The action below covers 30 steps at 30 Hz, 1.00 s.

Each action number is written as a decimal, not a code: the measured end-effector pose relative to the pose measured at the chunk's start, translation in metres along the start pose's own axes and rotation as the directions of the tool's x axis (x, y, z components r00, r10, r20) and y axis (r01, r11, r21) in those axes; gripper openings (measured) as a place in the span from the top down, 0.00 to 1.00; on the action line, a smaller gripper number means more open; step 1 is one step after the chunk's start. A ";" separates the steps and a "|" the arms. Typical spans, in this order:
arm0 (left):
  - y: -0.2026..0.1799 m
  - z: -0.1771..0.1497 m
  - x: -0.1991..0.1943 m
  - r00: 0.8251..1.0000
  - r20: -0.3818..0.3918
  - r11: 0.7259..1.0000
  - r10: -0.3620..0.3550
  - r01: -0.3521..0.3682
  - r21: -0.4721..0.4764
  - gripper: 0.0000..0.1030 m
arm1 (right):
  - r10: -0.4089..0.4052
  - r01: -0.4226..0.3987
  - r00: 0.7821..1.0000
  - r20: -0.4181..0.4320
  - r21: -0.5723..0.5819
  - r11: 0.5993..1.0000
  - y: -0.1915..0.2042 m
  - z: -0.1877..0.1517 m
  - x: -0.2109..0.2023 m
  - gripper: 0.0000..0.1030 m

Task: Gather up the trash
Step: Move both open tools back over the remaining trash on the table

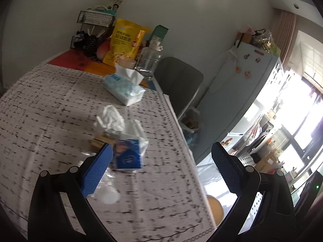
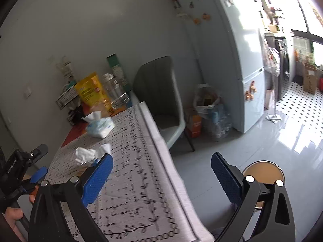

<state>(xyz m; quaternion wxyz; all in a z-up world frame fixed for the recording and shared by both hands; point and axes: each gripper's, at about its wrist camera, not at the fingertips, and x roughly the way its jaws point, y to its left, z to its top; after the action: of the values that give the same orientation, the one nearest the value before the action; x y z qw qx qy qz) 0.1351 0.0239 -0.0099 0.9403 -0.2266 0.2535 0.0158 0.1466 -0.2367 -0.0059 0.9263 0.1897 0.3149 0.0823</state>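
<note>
Both sets of jaws stand wide open with nothing between them, so start from the patterned table (image 1: 50,104), where the trash sits in a loose cluster near the edge on the chair's side. Bring your left gripper (image 1: 161,157) down over the blue packet (image 1: 129,155) lying just ahead of its left pad with clear wrap beside it, keep your right gripper (image 2: 161,171) clear over the floor, and leave the full tissue pack (image 1: 125,89) farther back alone. I judge the crumpled tissue (image 1: 110,119) just behind the packet will squash easily, so close gently and squarely on it.
</note>
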 end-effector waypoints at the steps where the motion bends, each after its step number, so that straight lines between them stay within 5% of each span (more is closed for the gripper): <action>1: 0.004 0.001 -0.001 1.000 -0.004 1.000 0.005 -0.005 -0.004 0.06 | 0.015 -0.015 1.000 -0.012 -0.013 1.000 0.006 -0.001 0.002 0.07; 8: 0.044 0.016 -0.008 0.999 -0.034 1.000 0.030 -0.030 -0.002 0.06 | 0.084 -0.087 0.995 -0.048 -0.064 0.994 0.035 -0.004 0.014 0.07; 17: 0.116 0.037 -0.025 0.995 -0.010 0.988 0.100 -0.101 -0.120 0.06 | 0.101 -0.109 0.990 -0.098 -0.084 0.990 0.057 -0.012 0.032 0.07; 30: 0.112 0.020 0.037 0.985 -0.123 0.989 0.120 -0.129 -0.069 0.11 | 0.118 -0.134 0.976 -0.180 -0.078 0.988 0.060 -0.019 0.068 0.07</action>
<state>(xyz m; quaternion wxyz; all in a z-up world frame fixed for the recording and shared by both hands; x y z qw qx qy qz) 0.1607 0.1301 -0.0589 0.9113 -0.2468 0.3219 0.0708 0.1865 -0.1577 -0.0328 0.8955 0.1596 0.3785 0.1715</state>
